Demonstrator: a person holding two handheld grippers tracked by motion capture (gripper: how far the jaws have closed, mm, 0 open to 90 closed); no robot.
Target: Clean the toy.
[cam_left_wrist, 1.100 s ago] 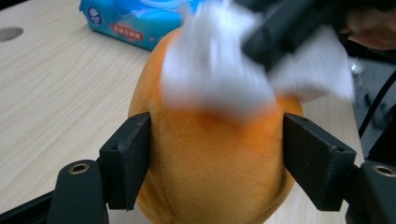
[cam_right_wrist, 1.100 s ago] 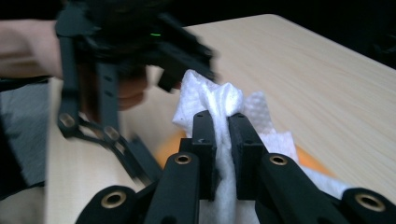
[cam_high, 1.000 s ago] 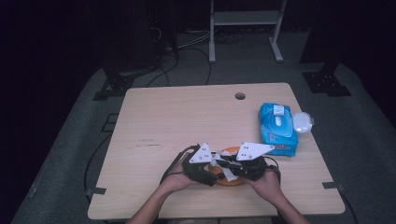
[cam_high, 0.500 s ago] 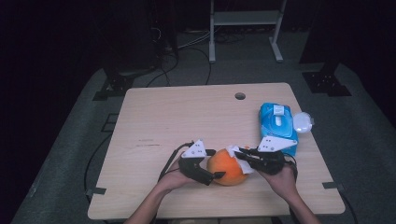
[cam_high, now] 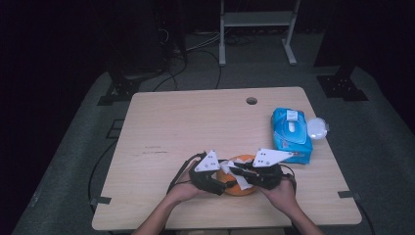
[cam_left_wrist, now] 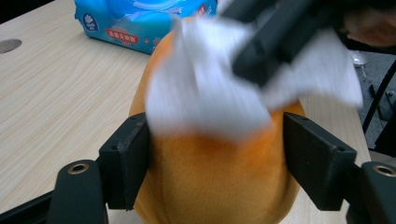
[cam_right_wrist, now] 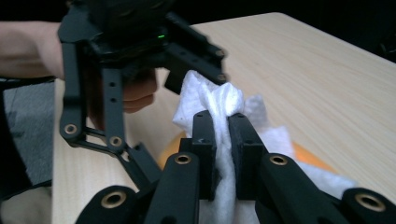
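One orange plush toy (cam_high: 241, 188) lies near the front edge of the table (cam_high: 186, 122) in the high view, between the left gripper (cam_high: 221, 182) and the right gripper (cam_high: 241, 174); its long axis cannot be told from here. One white wipe (cam_high: 234, 171) lies across its top. One blue wipe pack (cam_high: 291, 134) rests well apart toward the right edge, with one pale round lid (cam_high: 317, 128) just beside it. Two hands come in from below, one per gripper.

Left gripper view: the plush toy (cam_left_wrist: 210, 177) stands with its long axis rising away from the camera, narrower toward the far end; its surface is short, soft orange pile. Both black jaws press its sides, having just closed in on it. The wipe (cam_left_wrist: 205, 93) drapes over its upper part, pinched by the right gripper (cam_left_wrist: 275, 42). The pack (cam_left_wrist: 140, 21) lies beyond.

Right gripper view: the jaws are clamped together on one bunched fold of the wipe (cam_right_wrist: 222, 107). An orange sliver of the toy (cam_right_wrist: 308, 158) shows beneath. The left gripper (cam_right_wrist: 140, 70) stands opposite.
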